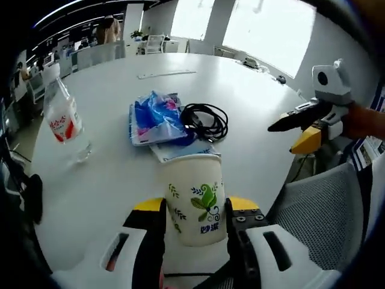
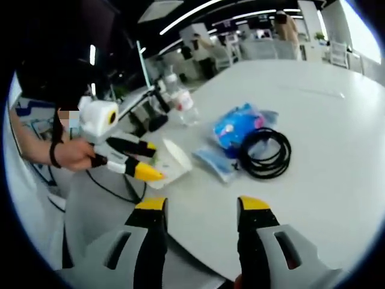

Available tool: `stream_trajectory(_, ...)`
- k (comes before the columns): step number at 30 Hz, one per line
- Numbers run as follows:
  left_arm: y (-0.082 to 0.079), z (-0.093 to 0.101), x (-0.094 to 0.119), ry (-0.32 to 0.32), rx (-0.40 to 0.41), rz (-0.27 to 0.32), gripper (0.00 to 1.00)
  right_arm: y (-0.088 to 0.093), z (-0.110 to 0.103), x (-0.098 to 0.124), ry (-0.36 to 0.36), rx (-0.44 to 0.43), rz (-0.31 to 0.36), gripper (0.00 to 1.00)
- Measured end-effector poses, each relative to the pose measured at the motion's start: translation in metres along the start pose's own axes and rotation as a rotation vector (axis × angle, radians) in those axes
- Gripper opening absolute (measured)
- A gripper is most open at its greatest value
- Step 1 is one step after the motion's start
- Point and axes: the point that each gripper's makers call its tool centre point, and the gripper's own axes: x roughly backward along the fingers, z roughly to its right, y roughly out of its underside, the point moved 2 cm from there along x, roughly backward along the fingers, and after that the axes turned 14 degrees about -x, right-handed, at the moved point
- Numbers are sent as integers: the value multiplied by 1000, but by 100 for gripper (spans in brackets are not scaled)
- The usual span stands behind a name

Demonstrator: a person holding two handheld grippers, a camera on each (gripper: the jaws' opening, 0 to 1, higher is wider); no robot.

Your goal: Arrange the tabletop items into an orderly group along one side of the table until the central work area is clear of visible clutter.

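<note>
Here the left hand-held gripper (image 1: 194,217) is clamped on a paper cup (image 1: 194,195), one jaw on each side of it, cup upright with a green leaf print, held over the near edge of the white worktop (image 1: 108,174). In the right gripper view the same left hand-held gripper (image 2: 144,159) comes in from the left, gripped by a hand (image 2: 75,153), with the cup (image 2: 171,161) between its jaws near the worktop (image 2: 325,180) edge. The right hand-held gripper (image 2: 201,208) is wide open, nothing between its jaws, hovering above the near edge. In the left gripper view it (image 1: 289,135) shows at the right, beyond the worktop edge, above a grey mesh chair (image 1: 319,211).

Past the cup lies a flat packet (image 1: 171,150), then a blue plastic bag (image 1: 157,117) with pink print, lying on or against the packet. A coiled black cable (image 1: 206,120) lies just beside the bag, touching it. In the right gripper view the packet (image 2: 215,161), bag (image 2: 239,125) and cable (image 2: 264,153) sit mid-worktop, close together. A clear bottle (image 1: 62,114) with a red and white label stands to the left, well apart from the bag, tilted by the fisheye; in the right gripper view the bottle (image 2: 183,102) is at the far left edge. Farther off a thin ruler-like strip (image 1: 166,74) lies flat. Beyond are office desks and chairs.
</note>
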Motion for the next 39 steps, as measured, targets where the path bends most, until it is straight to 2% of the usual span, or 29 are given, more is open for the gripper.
stream_trajectory(3, -2, 8, -1, 18, -45, 0, 38, -1, -6, -5, -32, 3, -9, 43)
stream_trajectory(6, -3, 15, -1, 29, -139, -10, 38, -4, -13, -9, -60, -2, -9, 41)
stream_trajectory(10, -6, 22, -1, 45, -199, -11, 38, -10, -20, -14, -98, -18, -5, 41)
stream_trajectory(12, -7, 24, 0, 43, -272, -17, 38, -11, -24, -17, -109, -7, -14, 40)
stream_trajectory(17, -9, 37, -1, 62, -378, -20, 38, -15, -34, -24, -149, 1, -22, 38)
stream_trajectory(20, -10, 43, -1, 71, -400, -17, 38, -13, -40, -28, -170, 0, -32, 36)
stream_trajectory(23, -13, 46, -1, 70, -468, -17, 38, -11, -44, -30, -190, -5, -40, 34)
stream_trajectory(28, -17, 54, -2, 90, -491, -1, 38, -7, -53, -33, -239, -49, -39, 27)
stream_trajectory(35, -20, 62, -2, 104, -520, 11, 38, -2, -57, -35, -261, -77, -44, 21)
stream_trajectory(39, -22, 65, -1, 113, -535, 17, 38, -1, -59, -35, -274, -91, -44, 13)
